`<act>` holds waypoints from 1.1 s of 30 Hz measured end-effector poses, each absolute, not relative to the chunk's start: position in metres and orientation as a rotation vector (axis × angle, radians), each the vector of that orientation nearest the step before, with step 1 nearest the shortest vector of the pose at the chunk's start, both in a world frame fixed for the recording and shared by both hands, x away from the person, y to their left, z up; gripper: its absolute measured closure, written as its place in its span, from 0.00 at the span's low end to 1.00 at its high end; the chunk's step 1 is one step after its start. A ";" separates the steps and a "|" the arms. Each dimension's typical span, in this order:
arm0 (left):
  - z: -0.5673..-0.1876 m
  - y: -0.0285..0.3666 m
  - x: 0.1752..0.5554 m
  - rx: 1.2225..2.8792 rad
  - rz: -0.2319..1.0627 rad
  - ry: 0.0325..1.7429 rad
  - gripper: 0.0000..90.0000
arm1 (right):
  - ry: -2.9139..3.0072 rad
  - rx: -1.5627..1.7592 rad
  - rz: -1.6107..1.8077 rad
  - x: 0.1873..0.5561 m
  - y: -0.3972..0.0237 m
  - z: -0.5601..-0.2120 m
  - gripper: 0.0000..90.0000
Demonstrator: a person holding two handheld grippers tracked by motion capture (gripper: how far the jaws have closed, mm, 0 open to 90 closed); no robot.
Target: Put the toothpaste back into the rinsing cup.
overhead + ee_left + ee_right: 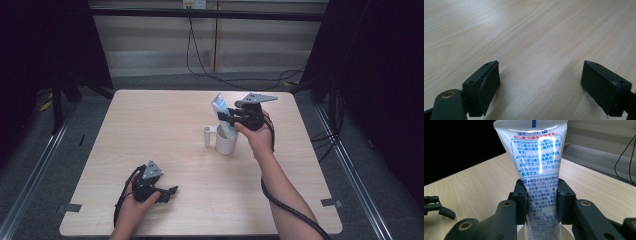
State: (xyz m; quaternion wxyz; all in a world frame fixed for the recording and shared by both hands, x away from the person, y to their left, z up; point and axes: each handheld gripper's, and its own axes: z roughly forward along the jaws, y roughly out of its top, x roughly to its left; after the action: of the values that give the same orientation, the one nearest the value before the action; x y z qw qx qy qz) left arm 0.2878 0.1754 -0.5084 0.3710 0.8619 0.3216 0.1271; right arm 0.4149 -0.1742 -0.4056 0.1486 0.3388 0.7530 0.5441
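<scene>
A white tube with blue and red print (537,157) stands flat end up, its lower end inside a white mug (226,141) near the table's middle. My right gripper (541,201) is shut on the tube's lower half, jaws pressing both sides; from above, the right gripper (235,119) sits over the mug and the tube (220,106) leans left and away. The mug's rim (567,230) shows just below the jaws. My left gripper (169,192) rests low near the table's front left, open, with bare wood between its fingers (486,85).
The light wooden table (150,130) has bare surface left of the mug. The mug's handle (209,135) points left. Black cables hang at the back wall (192,50). Dark curtains flank both sides. The left gripper (439,208) appears far left in the right gripper view.
</scene>
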 end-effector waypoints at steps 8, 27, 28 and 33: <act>-0.508 0.175 0.288 2.210 0.326 0.824 0.17 | 2.170 0.988 1.558 0.413 -0.176 -0.412 0.74; -0.508 0.175 0.288 2.210 0.326 0.825 0.17 | 2.175 0.996 1.546 0.407 -0.179 -0.424 0.73; -0.508 0.175 0.288 2.210 0.326 0.824 0.17 | 2.175 0.995 1.544 0.406 -0.179 -0.424 0.73; -0.508 0.175 0.288 2.210 0.326 0.825 0.17 | 2.178 1.005 1.544 0.405 -0.181 -0.427 0.72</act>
State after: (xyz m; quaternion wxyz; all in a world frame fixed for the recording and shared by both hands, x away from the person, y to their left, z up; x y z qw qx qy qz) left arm 0.2878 0.1754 -0.5083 0.3710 0.8618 0.3218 0.1271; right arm 0.4046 -0.1810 -0.4268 0.1439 0.3486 0.7557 0.5355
